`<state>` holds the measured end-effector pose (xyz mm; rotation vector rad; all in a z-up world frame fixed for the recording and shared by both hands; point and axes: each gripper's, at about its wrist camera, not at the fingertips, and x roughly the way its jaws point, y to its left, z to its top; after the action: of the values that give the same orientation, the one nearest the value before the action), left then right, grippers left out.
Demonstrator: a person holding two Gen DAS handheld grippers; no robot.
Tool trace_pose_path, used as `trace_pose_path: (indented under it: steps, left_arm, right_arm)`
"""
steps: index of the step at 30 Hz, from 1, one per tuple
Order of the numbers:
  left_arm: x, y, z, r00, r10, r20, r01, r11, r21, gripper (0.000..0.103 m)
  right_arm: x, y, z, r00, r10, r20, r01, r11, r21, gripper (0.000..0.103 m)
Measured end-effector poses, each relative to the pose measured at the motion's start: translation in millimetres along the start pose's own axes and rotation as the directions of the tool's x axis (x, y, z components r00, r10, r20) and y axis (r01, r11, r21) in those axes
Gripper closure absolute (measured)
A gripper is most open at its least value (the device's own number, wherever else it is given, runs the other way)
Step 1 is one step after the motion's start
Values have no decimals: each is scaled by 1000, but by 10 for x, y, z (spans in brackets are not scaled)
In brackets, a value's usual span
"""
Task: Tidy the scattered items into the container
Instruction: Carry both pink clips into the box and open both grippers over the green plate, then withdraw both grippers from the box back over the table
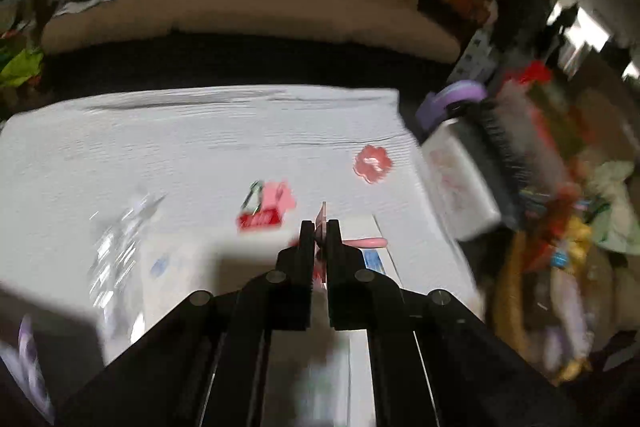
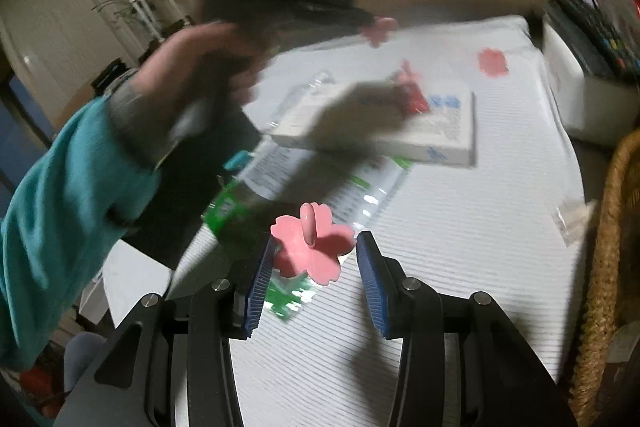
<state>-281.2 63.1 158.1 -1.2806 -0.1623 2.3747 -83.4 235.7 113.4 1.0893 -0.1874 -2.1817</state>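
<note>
A beige sofa backs the white desk. A white box lies over a plastic bottle; wicker basket at three o'clock. The left gripper pinches a thin pink piece. The right gripper clasps a pink flower hook; another flower lies at one o'clock.

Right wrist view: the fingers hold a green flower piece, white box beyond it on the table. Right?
No. The flower piece in the right gripper is pink, not green, as the right wrist view shows. The white box does lie beyond it on the table.
</note>
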Motion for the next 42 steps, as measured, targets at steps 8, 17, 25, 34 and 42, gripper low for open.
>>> trace_pose_path:
  steps: [8, 17, 25, 34, 42]
  left_arm:
    - [-1743, 1123, -879, 991, 39, 125, -12, 977, -211, 98]
    - [-2242, 2250, -1558, 994, 89, 61, -63, 936, -347, 98]
    - [-1945, 2585, -2172, 994, 75, -77, -99, 916, -388, 98]
    - [-1799, 2682, -2294, 995, 40, -93, -78, 894, -442, 90]
    - [-1986, 2586, -2160, 998, 49, -39, -61, 894, -444, 61]
  right_arm:
    - [193, 911, 311, 994, 106, 20, -104, 991, -89, 59]
    - [958, 1949, 916, 981, 172, -85, -187, 957, -221, 59]
    - [1904, 2546, 699, 965, 120, -233, -193, 927, -322, 59]
    - [2308, 2549, 594, 973, -36, -229, -60, 914, -400, 50]
    - [1909, 2415, 686, 986, 9, -169, -68, 936, -345, 40]
